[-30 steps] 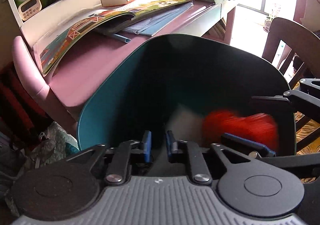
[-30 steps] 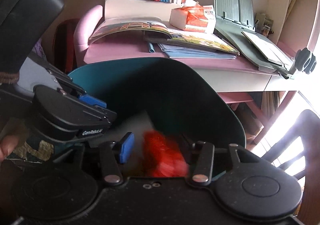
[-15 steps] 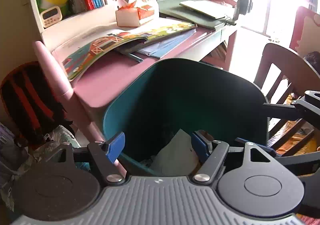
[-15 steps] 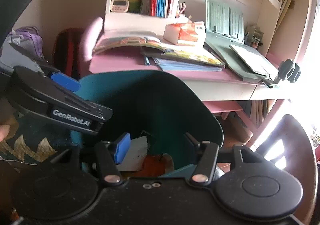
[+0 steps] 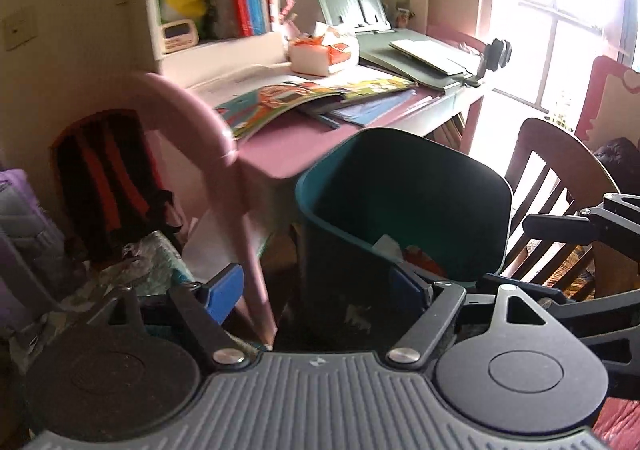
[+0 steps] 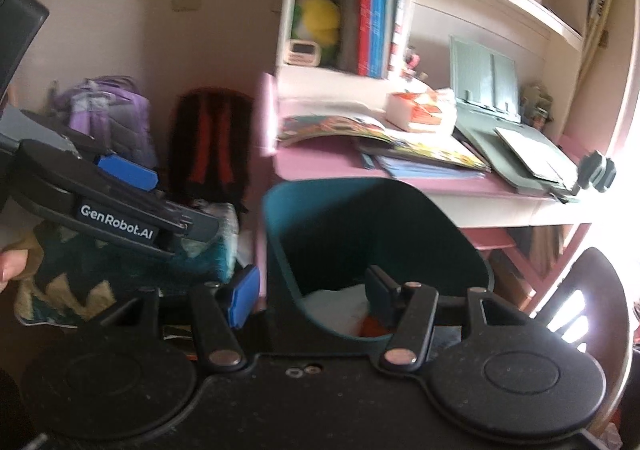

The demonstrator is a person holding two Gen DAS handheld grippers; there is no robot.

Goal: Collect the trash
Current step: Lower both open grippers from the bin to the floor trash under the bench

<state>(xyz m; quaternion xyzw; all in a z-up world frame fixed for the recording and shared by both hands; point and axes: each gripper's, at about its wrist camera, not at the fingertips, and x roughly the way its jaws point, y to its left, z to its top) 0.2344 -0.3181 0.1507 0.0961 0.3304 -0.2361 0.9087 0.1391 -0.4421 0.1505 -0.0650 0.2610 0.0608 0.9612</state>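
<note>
Where the teal bin stands low in the middle of both views, its contents are half hidden: only white paper and a red-orange scrap can be made out past the rim. The left claw is seen opening, nothing between its pads. The right claw is held apart, empty. Behind, a pink worktop is covered with picture books; its edge is blurred. The window at right is washed out.

desk | picture book, tissue box, folders
</note>
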